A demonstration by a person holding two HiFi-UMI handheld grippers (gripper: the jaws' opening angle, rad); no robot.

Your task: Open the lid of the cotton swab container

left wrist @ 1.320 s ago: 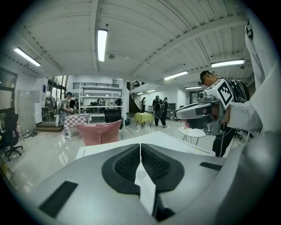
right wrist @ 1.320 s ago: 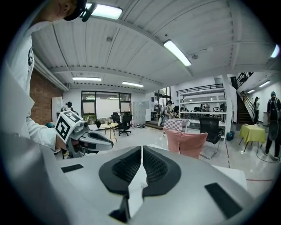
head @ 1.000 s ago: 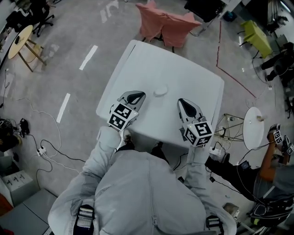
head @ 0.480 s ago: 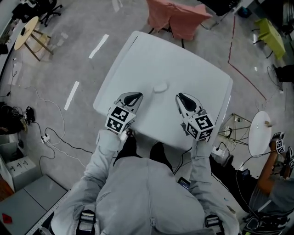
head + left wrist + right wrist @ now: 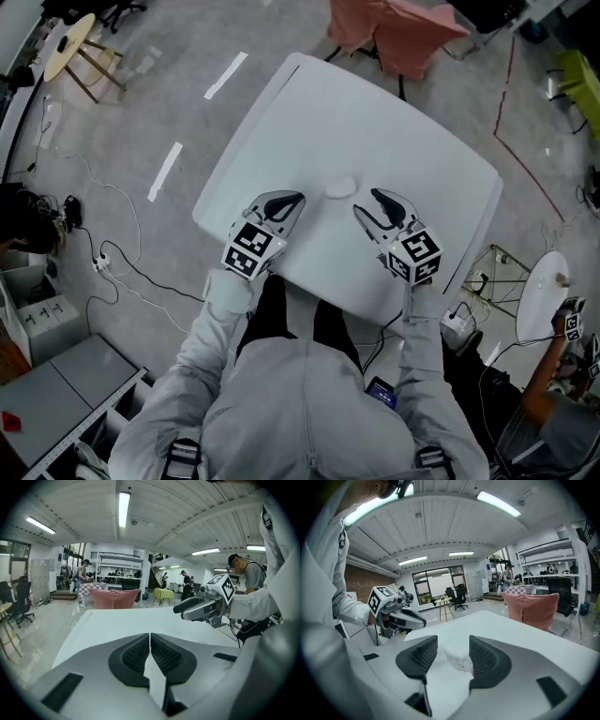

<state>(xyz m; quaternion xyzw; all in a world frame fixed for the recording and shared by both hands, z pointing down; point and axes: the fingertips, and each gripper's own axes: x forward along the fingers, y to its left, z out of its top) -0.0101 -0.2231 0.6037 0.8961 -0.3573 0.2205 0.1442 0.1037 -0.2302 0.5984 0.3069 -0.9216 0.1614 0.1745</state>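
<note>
The cotton swab container [image 5: 339, 187] is a small, low, white round tub on the white table [image 5: 394, 131]. My left gripper [image 5: 292, 200] is just left of it, jaws shut with nothing between them [image 5: 150, 641]. My right gripper [image 5: 367, 203] is just right of the container, and its jaws have just been opening. In the right gripper view the container [image 5: 459, 660] shows through the gap of the right gripper [image 5: 453, 649], a little ahead of the pads and untouched. Each gripper view shows the other one: the right gripper [image 5: 202, 608] and the left gripper [image 5: 399, 613].
A chair draped in pink cloth [image 5: 398, 33] stands at the table's far side. A small round white side table [image 5: 544, 295] and a person [image 5: 553, 394] are on the right. Cables [image 5: 112, 267] lie on the floor at left. The table's near edge is under my wrists.
Both grippers have come down and forward, closer to the container. The right gripper's jaws, shut in the earlier frames, now stand apart. The left jaws stay shut.
</note>
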